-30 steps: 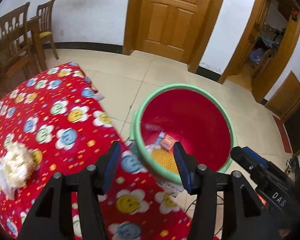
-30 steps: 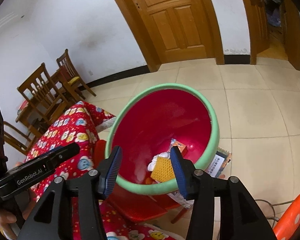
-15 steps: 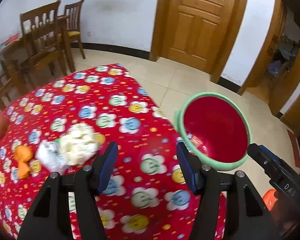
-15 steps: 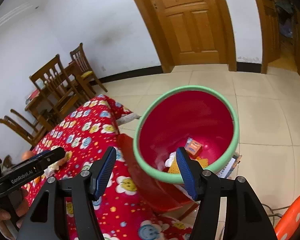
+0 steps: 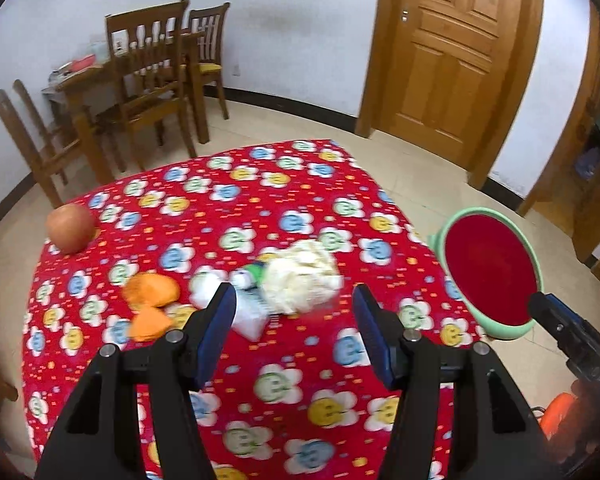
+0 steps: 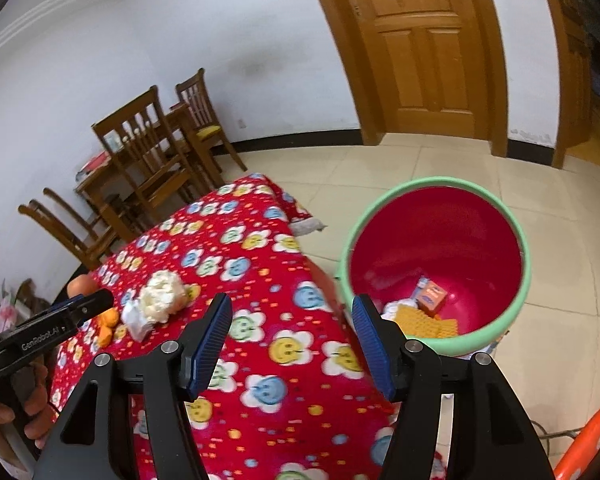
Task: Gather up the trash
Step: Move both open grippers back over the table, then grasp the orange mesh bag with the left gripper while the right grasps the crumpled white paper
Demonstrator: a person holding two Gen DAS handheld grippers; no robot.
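Reaching for the next piece: my left claw [image 5: 294,322] hangs wide and empty above the table [image 5: 260,200], aimed at the crumpled tissue wad [image 5: 302,276]. Best to come down straddling the wad, fingers either side, and close low so the soft paper bunches instead of slipping. The wad lies mid-table, just beyond my fingertips and nearly centred between them; a white wrapper [image 5: 248,312] touches its left side, orange peels [image 5: 150,292] further left. My right claw [image 6: 292,332] is also wide and empty, over the table's right edge beside the bin [image 6: 436,264].

Even indoor light; fisheye-bent dark corners; slight motion blur
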